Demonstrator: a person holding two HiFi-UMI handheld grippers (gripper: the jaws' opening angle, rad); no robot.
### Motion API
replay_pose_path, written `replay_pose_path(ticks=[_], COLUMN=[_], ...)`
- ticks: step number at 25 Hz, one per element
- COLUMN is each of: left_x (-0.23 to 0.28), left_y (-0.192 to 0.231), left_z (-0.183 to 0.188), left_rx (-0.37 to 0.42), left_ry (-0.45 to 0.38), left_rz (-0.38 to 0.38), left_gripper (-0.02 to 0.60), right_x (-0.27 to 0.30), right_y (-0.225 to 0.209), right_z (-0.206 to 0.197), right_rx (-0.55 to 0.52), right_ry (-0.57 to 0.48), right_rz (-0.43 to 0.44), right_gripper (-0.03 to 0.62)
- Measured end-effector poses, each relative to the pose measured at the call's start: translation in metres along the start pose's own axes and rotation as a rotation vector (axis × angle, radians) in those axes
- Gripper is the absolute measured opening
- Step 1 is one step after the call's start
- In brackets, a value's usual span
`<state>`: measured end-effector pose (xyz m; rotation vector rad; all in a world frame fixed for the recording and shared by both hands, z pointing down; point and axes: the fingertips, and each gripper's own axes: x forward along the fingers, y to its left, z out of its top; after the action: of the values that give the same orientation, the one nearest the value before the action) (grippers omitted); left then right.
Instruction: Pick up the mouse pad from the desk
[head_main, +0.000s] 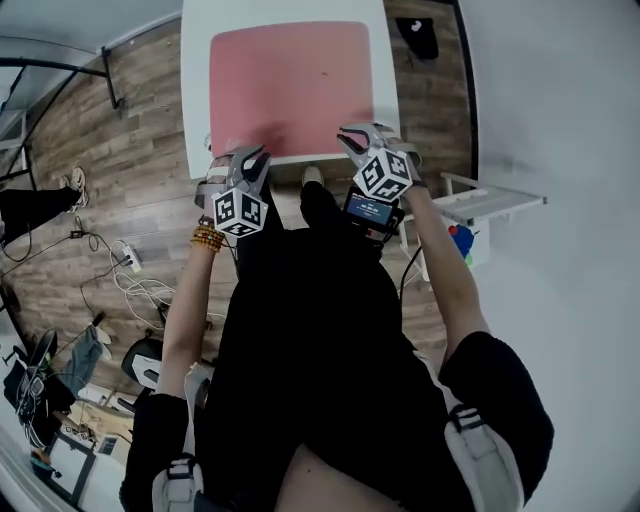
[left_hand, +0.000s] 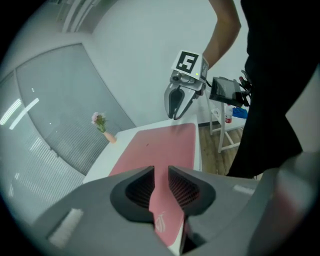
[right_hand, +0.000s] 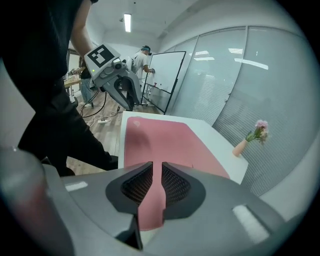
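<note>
**A:** Head view first. Where's the mouse pad (head_main: 290, 85)?

**B:** Upper middle of the frame, pink and flat on the white worktop (head_main: 195, 100). The left gripper (head_main: 248, 155) and right gripper (head_main: 358, 133) hang at its near edge, one toward each corner, probably so it lifts evenly.

**A:** Left gripper view?

**B:** The jaws stand a narrow slit apart, pinching nothing, and the pad shows through the gap. There's a white logo (left_hand: 161, 220) at bottom centre, too small to read.

**A:** Right gripper view?

**B:** Much alike: jaws slightly spread, empty, aimed along the pad. No readable writing. A flower vase (right_hand: 250, 137) stands at the right, on the worktop's far corner.
</note>
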<state>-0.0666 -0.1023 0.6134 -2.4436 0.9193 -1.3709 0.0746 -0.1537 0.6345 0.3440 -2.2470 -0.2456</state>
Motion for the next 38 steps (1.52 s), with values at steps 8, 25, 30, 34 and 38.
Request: replay_pose_path(ticks=[8, 25, 30, 34, 38], left_x=[0.043, 0.085, 0.087, 0.087, 0.086], left_y=[-0.029, -0.049, -0.050, -0.051, -0.052], left_z=[-0.039, -0.073, -0.073, -0.075, -0.075], left_rx=[0.004, 0.011, -0.014, -0.016, 0.004], left_ry=[0.076, 0.159, 0.171, 0.179, 0.193], left_rz=[-0.202, -0.408, -0.406, -0.412, -0.431], left_gripper=[0.133, 0.179, 0.178, 0.165, 0.156], right_x=[0.029, 0.072, 0.075, 0.077, 0.079], right_y=[0.012, 0.058, 0.057, 0.054, 0.053], right_z=[-0.038, -0.057, -0.060, -0.060, -0.058], right_rx=[0.075, -0.037, -0.029, -0.028, -0.043], right_ry=[0.087, 0.152, 0.154, 0.178, 0.207], right_rz=[0.117, 0.400, 0.394, 0.411, 0.412], right_gripper=[0.189, 0.322, 0.316, 0.278, 0.253])
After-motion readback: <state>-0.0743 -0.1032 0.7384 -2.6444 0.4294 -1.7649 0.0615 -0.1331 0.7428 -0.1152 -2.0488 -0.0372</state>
